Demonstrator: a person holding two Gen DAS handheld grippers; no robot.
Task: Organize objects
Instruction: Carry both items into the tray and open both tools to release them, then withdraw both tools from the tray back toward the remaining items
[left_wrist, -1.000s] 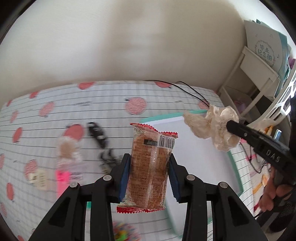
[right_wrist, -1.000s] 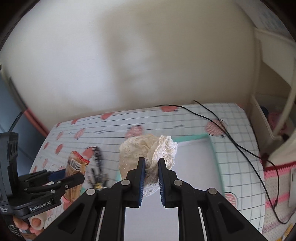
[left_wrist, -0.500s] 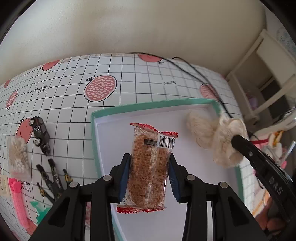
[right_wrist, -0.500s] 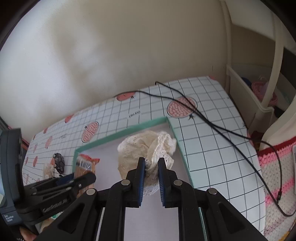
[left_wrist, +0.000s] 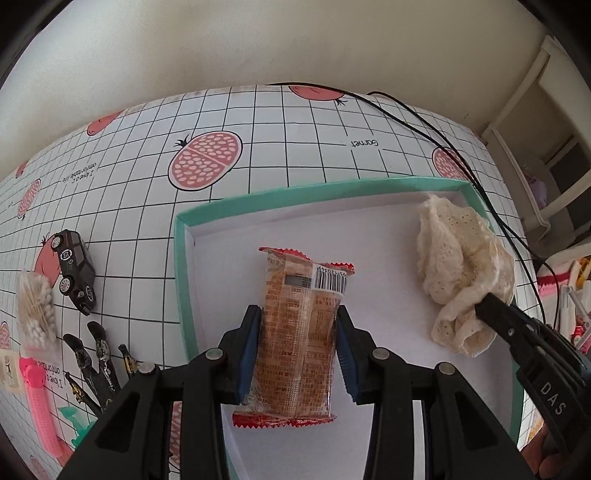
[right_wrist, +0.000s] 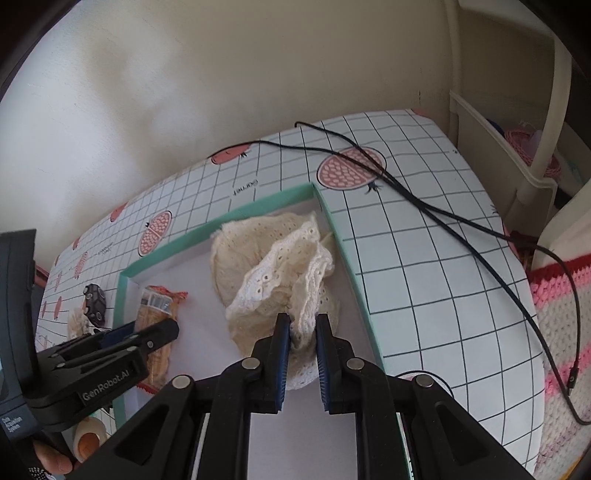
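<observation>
A snack packet (left_wrist: 301, 325), orange with red crimped ends and a barcode, is held upright in my left gripper (left_wrist: 297, 312), which is shut on it low over the white floor of the teal-rimmed box (left_wrist: 295, 192), near its left wall. A cream lace cloth (left_wrist: 458, 266) lies bunched in the box's far right corner, and my right gripper (left_wrist: 487, 304) is shut on its near edge. In the right wrist view the lace cloth (right_wrist: 273, 266) is pinched in the right gripper (right_wrist: 298, 325), beside the box's rim (right_wrist: 354, 266). The snack packet (right_wrist: 157, 306) and the left gripper (right_wrist: 147, 332) show at the left.
Left of the box lie a black toy car (left_wrist: 75, 271), a bag of cotton swabs (left_wrist: 35, 306), black hair clips (left_wrist: 92, 362) and a pink comb (left_wrist: 37, 406). A black cable (left_wrist: 424, 122) crosses the far right of the table. A white shelf (left_wrist: 535, 147) stands beyond.
Both grippers have moved forward and down over the box. The lace cloth now rests in the far right corner, and the snack packet hangs lower over the box floor.
</observation>
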